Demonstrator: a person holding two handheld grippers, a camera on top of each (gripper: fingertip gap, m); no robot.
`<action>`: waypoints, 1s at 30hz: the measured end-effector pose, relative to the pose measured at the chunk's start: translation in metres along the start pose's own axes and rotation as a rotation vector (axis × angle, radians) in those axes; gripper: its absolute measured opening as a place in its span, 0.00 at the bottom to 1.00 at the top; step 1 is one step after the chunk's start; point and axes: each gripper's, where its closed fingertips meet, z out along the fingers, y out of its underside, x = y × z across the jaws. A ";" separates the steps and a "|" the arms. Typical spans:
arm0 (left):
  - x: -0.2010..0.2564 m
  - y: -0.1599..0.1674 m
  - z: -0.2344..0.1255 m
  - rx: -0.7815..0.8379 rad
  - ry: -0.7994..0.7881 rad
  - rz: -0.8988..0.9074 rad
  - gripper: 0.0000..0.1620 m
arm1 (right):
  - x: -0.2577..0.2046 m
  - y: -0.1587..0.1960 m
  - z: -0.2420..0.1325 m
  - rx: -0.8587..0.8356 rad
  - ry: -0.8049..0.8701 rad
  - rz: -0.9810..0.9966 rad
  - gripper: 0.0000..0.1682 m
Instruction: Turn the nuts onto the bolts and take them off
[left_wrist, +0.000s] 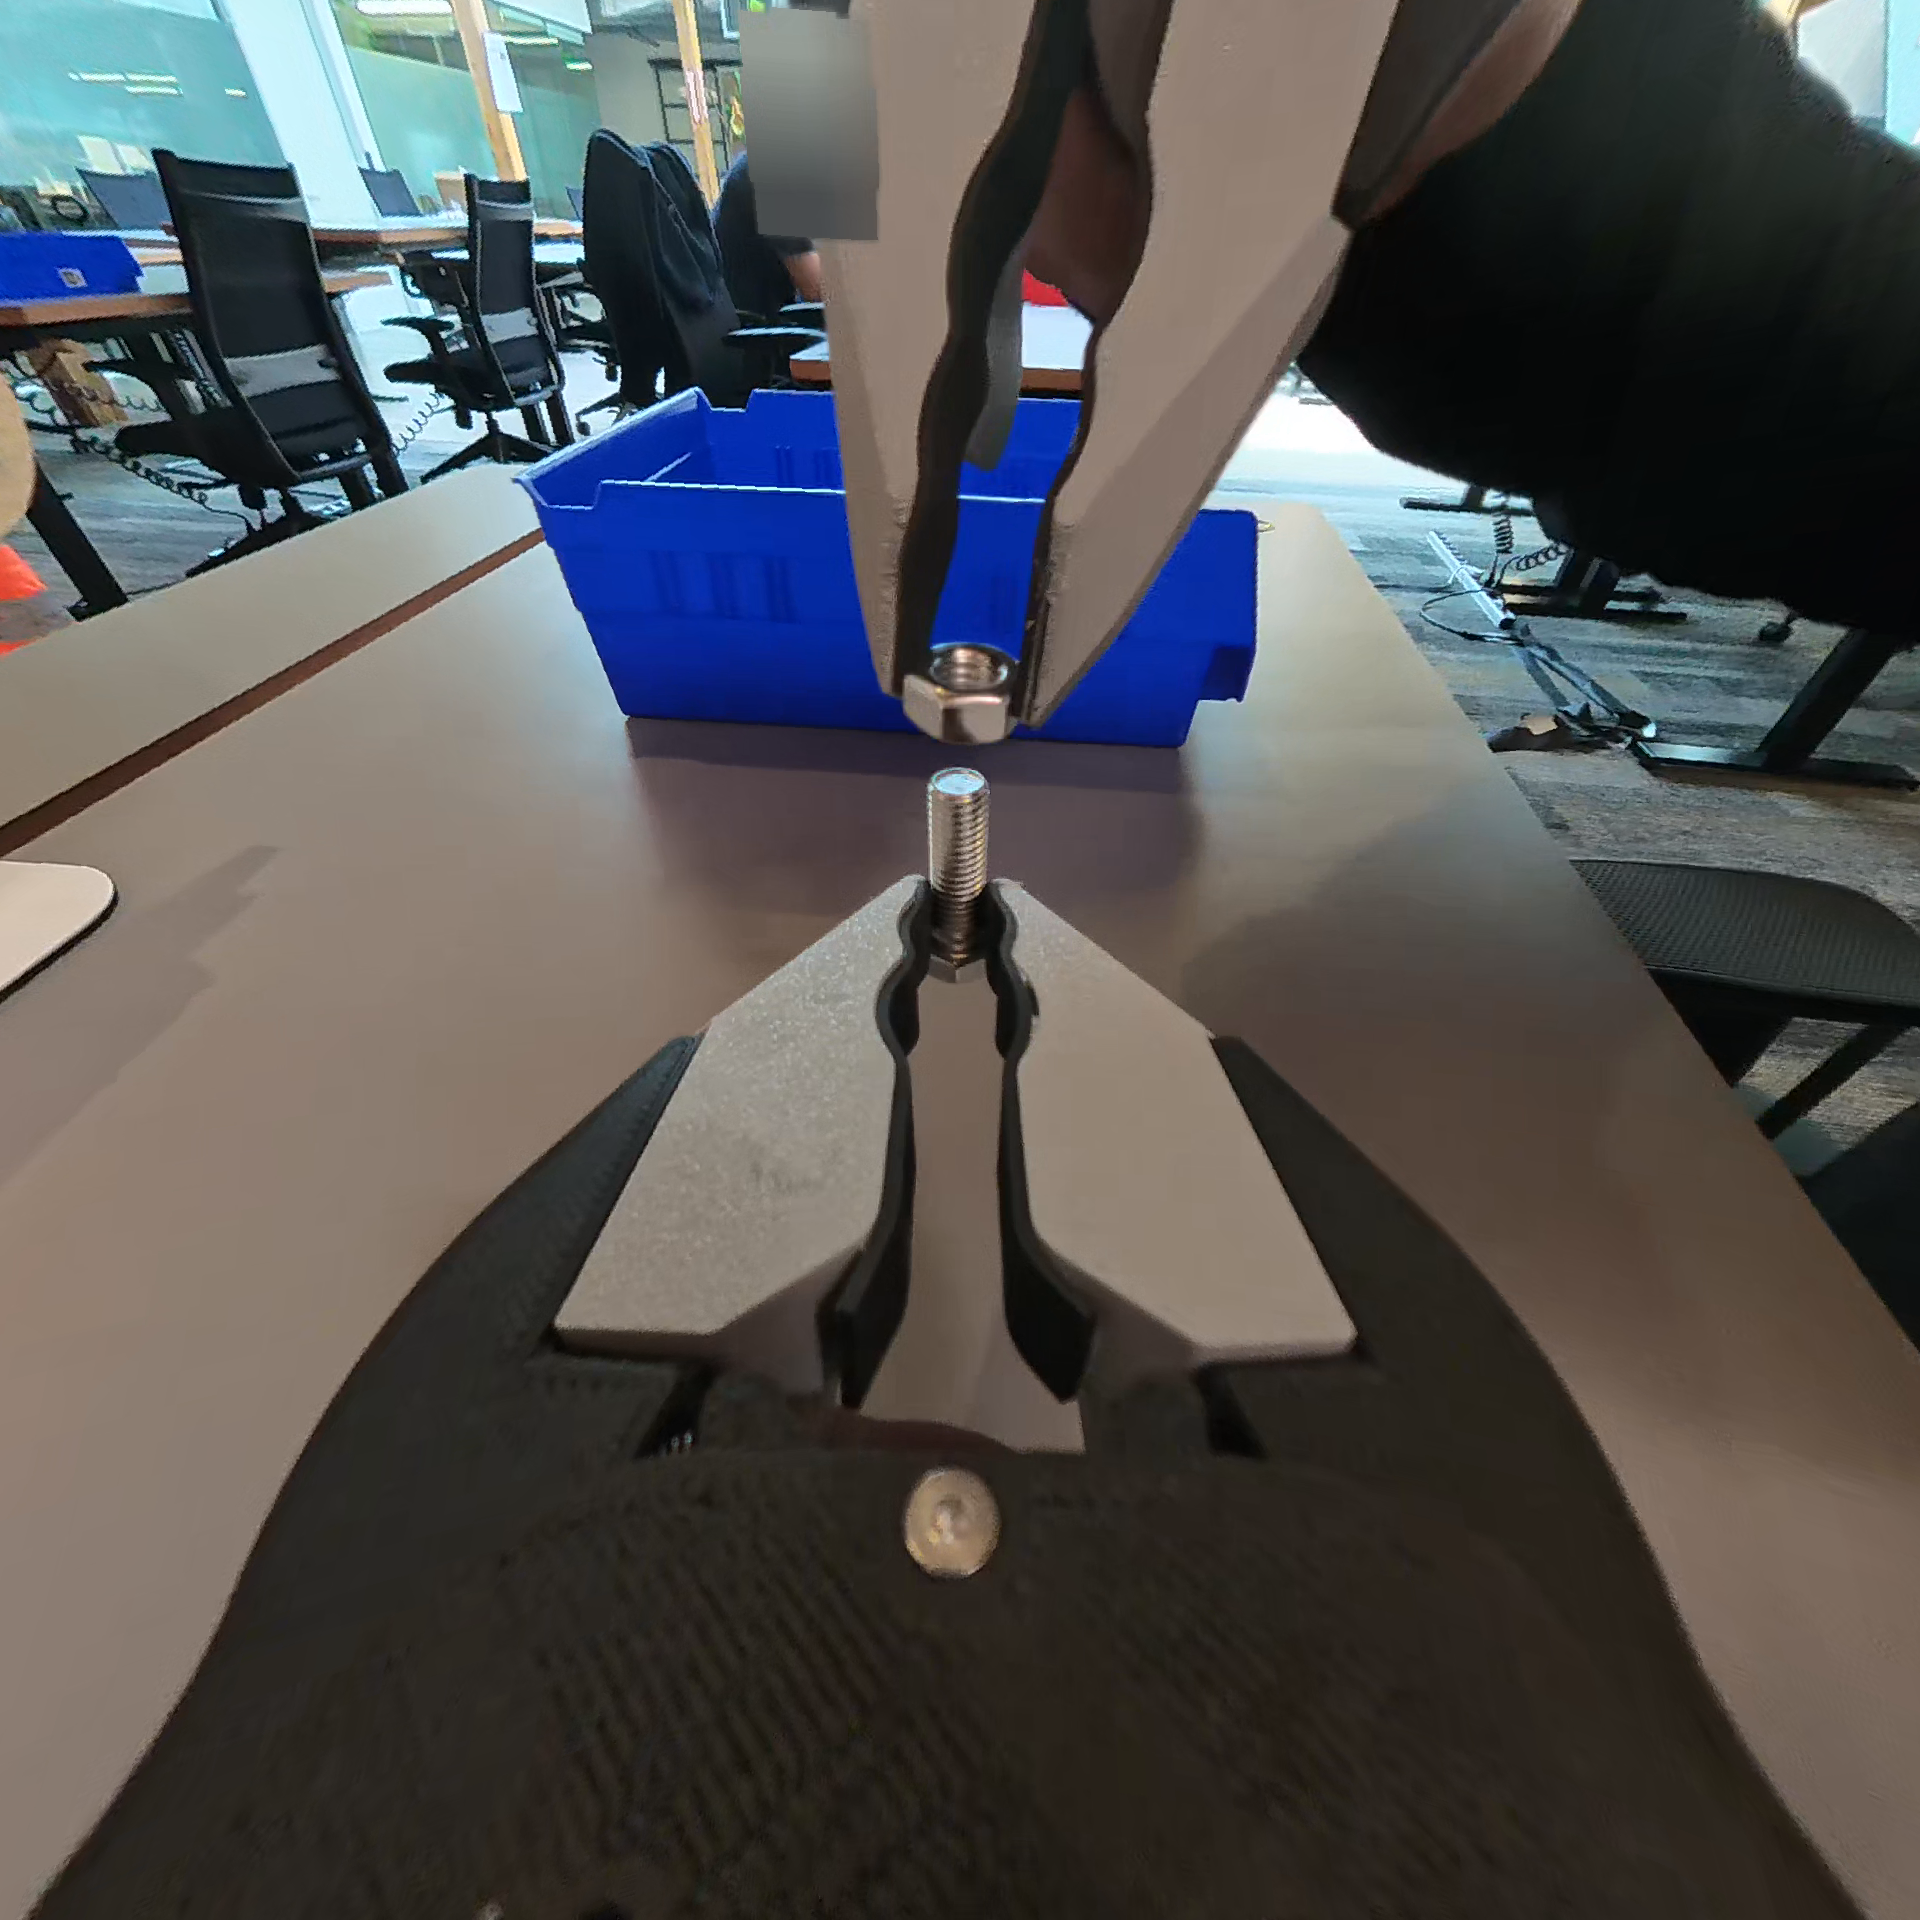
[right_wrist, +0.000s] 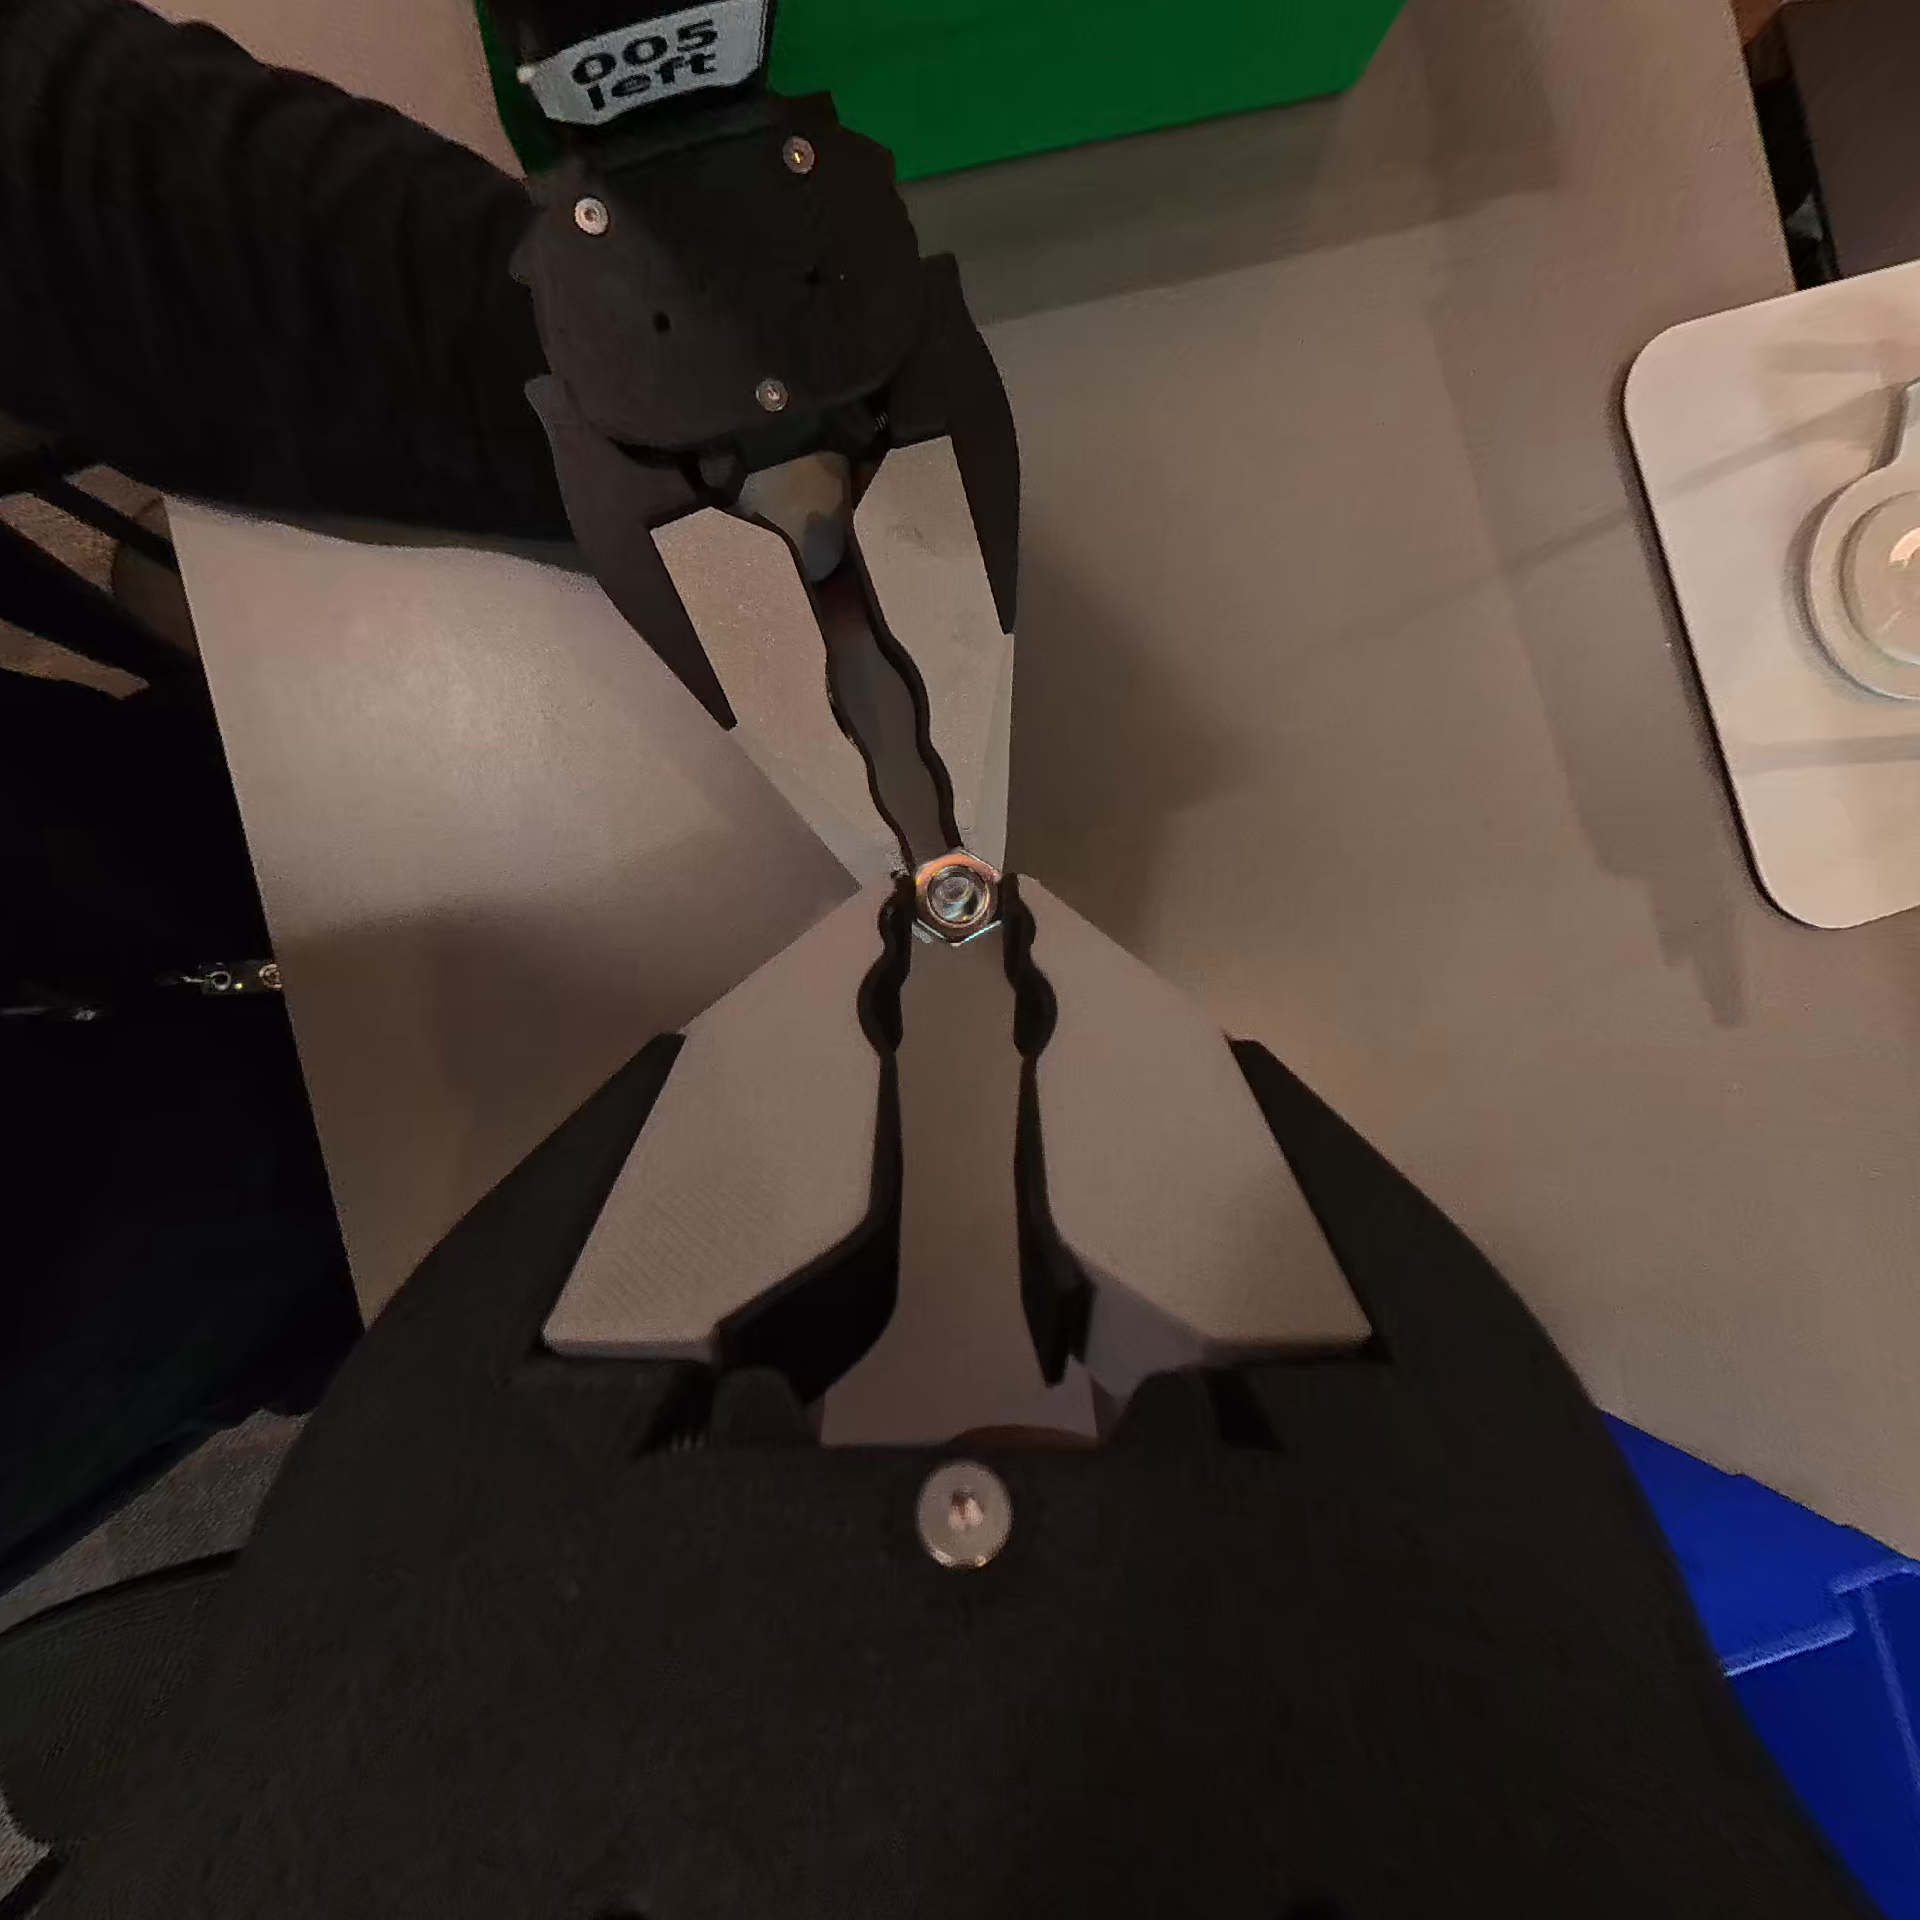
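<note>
Behind tongs-held bolt (left_wrist: 957, 854), blue bin (left_wrist: 727, 582).

— What do my grey, matt, grainy fingers (left_wrist: 790, 1122) hold?
— A shiny threaded steel bolt (left_wrist: 957, 847). Above, a glossy hexagonal metal nut (left_wrist: 958, 708); behind, a smooth blue plastic bin (left_wrist: 727, 613).

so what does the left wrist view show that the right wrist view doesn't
Only the left wrist view shows the air gap between the nut and the upright bolt, plus office chairs behind. Only the right wrist view shows a green bin and looks straight down through the nut. Both show the blue bin, the table and both grippers' fingers gripping.
</note>
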 end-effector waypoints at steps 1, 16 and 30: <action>0.001 0.000 0.000 -0.003 0.000 0.005 0.04 | 0.000 0.000 0.001 -0.010 -0.005 0.000 0.09; 0.000 0.000 0.000 -0.001 0.001 -0.001 0.04 | -0.001 0.004 0.011 -0.087 -0.027 -0.011 0.09; 0.001 0.000 0.000 0.001 0.006 -0.016 0.04 | -0.001 0.004 0.012 -0.042 -0.032 0.013 0.09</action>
